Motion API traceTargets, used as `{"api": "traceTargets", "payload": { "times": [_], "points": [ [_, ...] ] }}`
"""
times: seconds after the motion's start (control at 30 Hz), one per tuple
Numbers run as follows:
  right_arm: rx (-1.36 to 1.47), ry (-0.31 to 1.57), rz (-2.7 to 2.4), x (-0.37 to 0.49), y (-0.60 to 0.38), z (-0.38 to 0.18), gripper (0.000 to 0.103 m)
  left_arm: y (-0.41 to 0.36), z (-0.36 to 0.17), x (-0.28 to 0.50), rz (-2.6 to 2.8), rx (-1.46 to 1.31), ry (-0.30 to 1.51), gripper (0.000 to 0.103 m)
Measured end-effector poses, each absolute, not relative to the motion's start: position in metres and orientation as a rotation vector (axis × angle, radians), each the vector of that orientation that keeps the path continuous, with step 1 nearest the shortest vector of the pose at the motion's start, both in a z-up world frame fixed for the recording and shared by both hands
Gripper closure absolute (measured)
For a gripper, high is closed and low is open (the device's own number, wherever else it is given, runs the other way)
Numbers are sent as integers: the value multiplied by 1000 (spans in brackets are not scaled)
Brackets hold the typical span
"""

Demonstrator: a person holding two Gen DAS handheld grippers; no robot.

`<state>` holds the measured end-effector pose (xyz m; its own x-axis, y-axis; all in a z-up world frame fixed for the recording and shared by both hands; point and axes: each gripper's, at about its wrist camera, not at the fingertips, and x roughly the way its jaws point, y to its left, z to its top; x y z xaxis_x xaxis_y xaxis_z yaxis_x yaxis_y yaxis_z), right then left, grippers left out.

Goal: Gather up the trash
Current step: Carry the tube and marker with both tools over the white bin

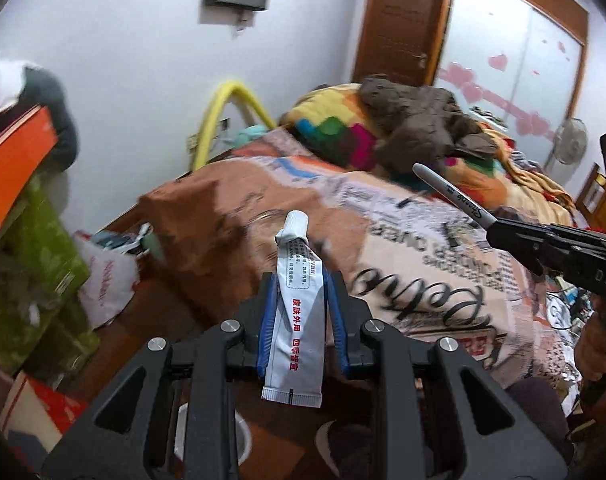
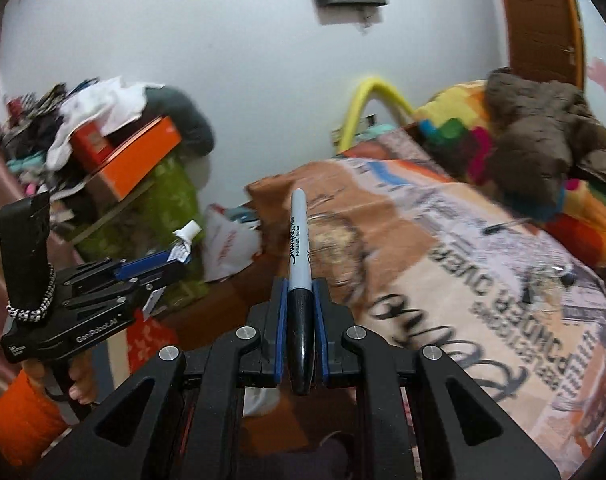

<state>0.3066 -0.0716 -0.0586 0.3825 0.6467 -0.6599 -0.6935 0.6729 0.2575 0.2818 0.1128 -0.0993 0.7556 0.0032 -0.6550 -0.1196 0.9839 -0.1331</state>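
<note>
My left gripper (image 1: 301, 280) is shut on a white ointment tube (image 1: 297, 312) with red print, cap pointing away, held in the air over the bed's near corner. It also shows in the right wrist view (image 2: 175, 258), with the tube's cap (image 2: 189, 232) sticking out. My right gripper (image 2: 301, 284) is shut on a black Sharpie marker (image 2: 299, 264), tip end pointing forward. In the left wrist view the right gripper (image 1: 499, 230) is at the right with the marker (image 1: 451, 194) jutting up-left.
A bed with a newsprint-pattern cover (image 1: 403, 240) fills the middle and right, with a colourful blanket (image 1: 335, 128) and brown clothing (image 1: 423, 120) on it. A white plastic bag (image 1: 107, 276) lies on the floor at the left by a cluttered green shelf (image 1: 35, 260). A wooden door (image 1: 399, 20) stands behind.
</note>
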Motion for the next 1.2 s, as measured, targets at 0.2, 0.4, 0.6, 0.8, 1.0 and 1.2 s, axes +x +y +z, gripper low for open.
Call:
{"api": "traceTargets", "payload": {
  "times": [0.2, 0.4, 0.6, 0.8, 1.0, 1.2],
  "points": [
    [-106, 862, 963, 279, -17, -74, 92, 154, -115, 247, 160, -207, 732, 78],
    [-158, 921, 1041, 258, 26, -96, 92, 188, -148, 213, 250, -274, 768, 78],
    [-243, 977, 1071, 243, 62, -130, 92, 217, -206, 188, 328, -397, 830, 78],
    [-284, 1070, 1064, 238, 87, -171, 92, 234, -275, 175, 388, -531, 924, 78],
    [-362, 1176, 1015, 238, 116, -231, 91, 236, -334, 172, 430, -528, 1061, 78],
    [-415, 1344, 990, 238, 142, -298, 91, 241, -385, 165, 417, -626, 1152, 78]
  ]
}}
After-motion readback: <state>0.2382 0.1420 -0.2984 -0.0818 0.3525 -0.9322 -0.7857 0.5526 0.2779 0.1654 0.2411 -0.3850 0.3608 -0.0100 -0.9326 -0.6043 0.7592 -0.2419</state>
